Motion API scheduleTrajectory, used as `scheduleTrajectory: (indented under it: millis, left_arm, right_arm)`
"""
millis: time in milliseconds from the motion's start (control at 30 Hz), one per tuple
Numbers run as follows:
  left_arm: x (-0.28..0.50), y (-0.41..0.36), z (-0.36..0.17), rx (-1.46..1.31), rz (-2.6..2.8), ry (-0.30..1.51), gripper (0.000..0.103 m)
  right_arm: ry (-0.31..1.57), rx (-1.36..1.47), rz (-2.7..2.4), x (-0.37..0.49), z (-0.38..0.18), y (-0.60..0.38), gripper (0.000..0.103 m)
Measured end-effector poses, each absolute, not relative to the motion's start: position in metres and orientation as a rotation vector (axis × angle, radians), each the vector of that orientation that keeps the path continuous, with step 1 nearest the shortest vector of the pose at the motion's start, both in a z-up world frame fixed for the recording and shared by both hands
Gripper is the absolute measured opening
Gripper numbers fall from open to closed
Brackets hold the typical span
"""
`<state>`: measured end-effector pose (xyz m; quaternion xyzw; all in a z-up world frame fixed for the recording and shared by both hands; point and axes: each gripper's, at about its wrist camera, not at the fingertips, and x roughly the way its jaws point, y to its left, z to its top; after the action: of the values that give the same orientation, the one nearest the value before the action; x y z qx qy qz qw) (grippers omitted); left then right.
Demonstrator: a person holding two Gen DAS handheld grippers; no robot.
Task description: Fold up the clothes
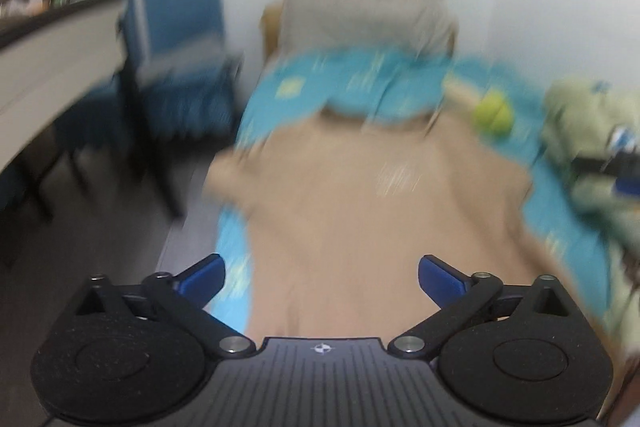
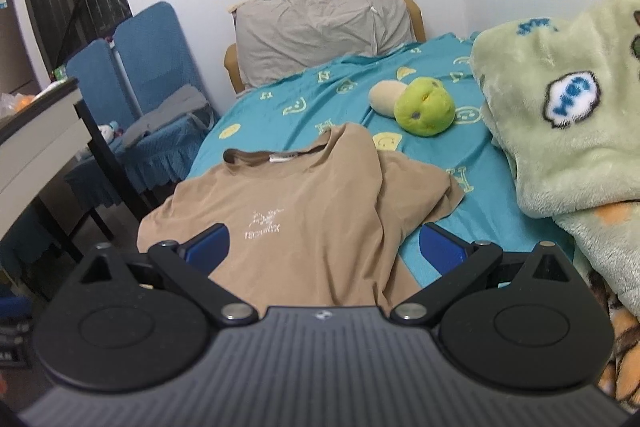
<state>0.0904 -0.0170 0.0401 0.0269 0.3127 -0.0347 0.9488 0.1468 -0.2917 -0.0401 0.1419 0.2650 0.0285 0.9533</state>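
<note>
Left wrist view, heavily blurred: the left gripper hangs over a bed w/ its blue fingers spread wide apart, nothing between them. A tan shirt lies flat on the teal sheet directly ahead of the fingers, filling the centre of the frame; a pale print on its chest is only a smear. Beyond it a grey pillow leans at the head of the bed against the white wall. A green plush sits to the right of the shirt's far end, and a pale green blanket is heaped at the right edge. A blue chair stands on the floor left of the bed, next to a white desk.

Right wrist view, sharp: the right gripper is likewise parted wide and holds nothing, poised above the near part of the shirt. The shirt lies face up, collar toward the pillow, white logo on the chest; its right side is rumpled, w/ one sleeve bunched and spread on the sheet. The plush rests on the sheet just beyond that sleeve, touching a beige cushion behind it. The blanket piles up along the right. Two chairs stand left of the bed, grey cloth on one seat, beside the desk
</note>
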Motion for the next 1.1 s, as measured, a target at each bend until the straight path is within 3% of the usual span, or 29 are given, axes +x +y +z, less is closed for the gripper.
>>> scheduleTrajectory:
  millis: [167, 333, 467, 767, 967, 1100]
  left_arm:
    - [0.107, -0.059, 0.028, 0.057, -0.147, 0.566, 0.103]
    - [0.116, -0.056, -0.045, 0.073, -0.127, 0.521, 0.103]
    - [0.116, -0.036, -0.102, 0.065, -0.059, 0.585, 0.103]
    - [0.122, -0.019, -0.112, -0.025, -0.044, 0.618, 0.103]
    - [0.131, -0.015, -0.119, -0.091, -0.065, 0.647, 0.103]
    - [0.14, -0.014, -0.127, -0.099, -0.058, 0.664, 0.103]
  right_arm:
    - [0.519, 0.289, 0.048, 0.145, -0.041, -0.292, 0.103]
    - [0.525, 0.34, 0.051, 0.152, -0.045, -0.298, 0.103]
    - [0.539, 0.498, 0.057, 0.163, -0.05, -0.317, 0.101]
    - [0.65, 0.92, 0.01, 0.217, -0.081, -0.369, 0.099]
    - [0.704, 1.244, 0.0, 0.274, -0.152, -0.395, 0.098]
    - [0.696, 1.287, -0.087, 0.297, -0.194, -0.393, 0.099]
